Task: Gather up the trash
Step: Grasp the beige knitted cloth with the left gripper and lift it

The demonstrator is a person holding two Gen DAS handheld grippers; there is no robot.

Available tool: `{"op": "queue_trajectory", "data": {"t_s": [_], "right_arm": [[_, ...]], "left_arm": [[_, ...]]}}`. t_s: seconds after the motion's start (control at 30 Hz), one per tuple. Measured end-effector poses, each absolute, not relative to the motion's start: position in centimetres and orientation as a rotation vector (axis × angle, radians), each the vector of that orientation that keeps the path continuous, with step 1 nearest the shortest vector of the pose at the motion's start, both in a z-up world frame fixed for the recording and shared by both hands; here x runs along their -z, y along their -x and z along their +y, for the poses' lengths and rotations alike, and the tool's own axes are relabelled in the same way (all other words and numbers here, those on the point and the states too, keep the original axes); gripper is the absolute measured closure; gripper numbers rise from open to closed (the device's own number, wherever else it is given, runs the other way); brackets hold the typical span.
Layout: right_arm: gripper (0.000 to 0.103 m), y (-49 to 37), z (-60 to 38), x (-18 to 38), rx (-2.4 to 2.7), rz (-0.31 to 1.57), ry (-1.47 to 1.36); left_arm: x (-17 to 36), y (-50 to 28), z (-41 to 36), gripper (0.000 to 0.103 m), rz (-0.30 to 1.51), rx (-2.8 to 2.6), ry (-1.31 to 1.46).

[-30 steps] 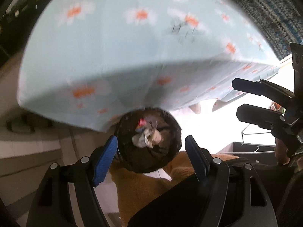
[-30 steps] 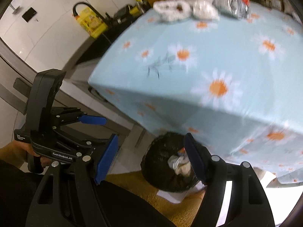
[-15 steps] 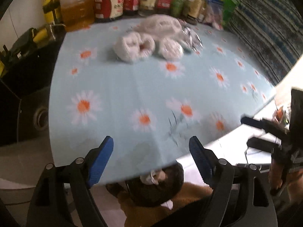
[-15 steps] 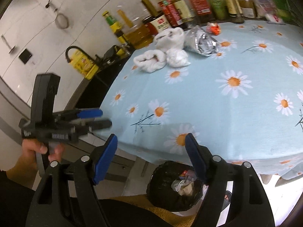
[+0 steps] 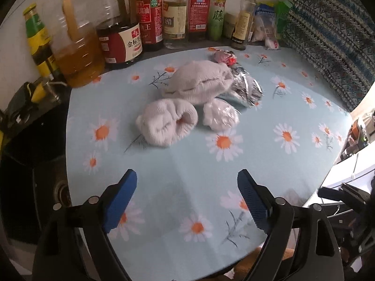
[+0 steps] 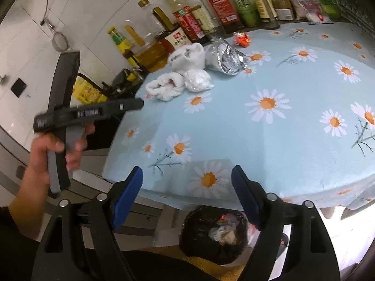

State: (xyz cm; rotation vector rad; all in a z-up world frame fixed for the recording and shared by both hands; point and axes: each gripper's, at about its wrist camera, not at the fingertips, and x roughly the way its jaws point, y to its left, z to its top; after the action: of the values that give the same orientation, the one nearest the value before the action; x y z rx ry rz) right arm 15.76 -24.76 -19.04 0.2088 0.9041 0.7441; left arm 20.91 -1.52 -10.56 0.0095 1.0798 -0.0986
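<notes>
Trash lies on the daisy tablecloth: a rolled white wad, a bigger white wad, a white ball in clear film, a crumpled foil bag and a red wrapper. The same pile shows in the right wrist view. My left gripper is open and empty over the table's near part. My right gripper is open and empty above the table edge. A black-lined trash bin with trash stands on the floor below it.
Several sauce and oil bottles line the table's back edge. A patterned cloth hangs at the right. A black and yellow appliance sits left of the table. The left gripper's body is left of the table.
Both grippers have risen from the bin under the table to above the tabletop. The left one now faces the trash pile.
</notes>
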Motion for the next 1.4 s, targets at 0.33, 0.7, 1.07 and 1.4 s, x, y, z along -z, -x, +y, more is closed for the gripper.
{"op": "queue_trajectory", "data": {"t_s": [0.33,0.7,1.07,1.4], "right_arm": [[0.024,-14.6,-25.3,19.7,-0.698,0.914,-0.244],[0.024,-13.8,-25.8,20.0,-0.658,0.942,-0.254],[0.024,-13.8,-26.0,19.8,-0.636,0.946,-0.256],[0.024,-13.9,-25.0,19.9,-0.673,0.950,-0.223]], "left_arm": [[12.8,-27.0,0.2,0.018,1.119,0.056,-0.019],[14.9,-30.2,-0.6,0.018,1.123,0.074,-0.073],[15.5,-30.1,-0.2,0.062,1.056,0.099,-0.064],[14.9,-28.0,0.8,0.070,1.026,0.098,-0.002]]}}
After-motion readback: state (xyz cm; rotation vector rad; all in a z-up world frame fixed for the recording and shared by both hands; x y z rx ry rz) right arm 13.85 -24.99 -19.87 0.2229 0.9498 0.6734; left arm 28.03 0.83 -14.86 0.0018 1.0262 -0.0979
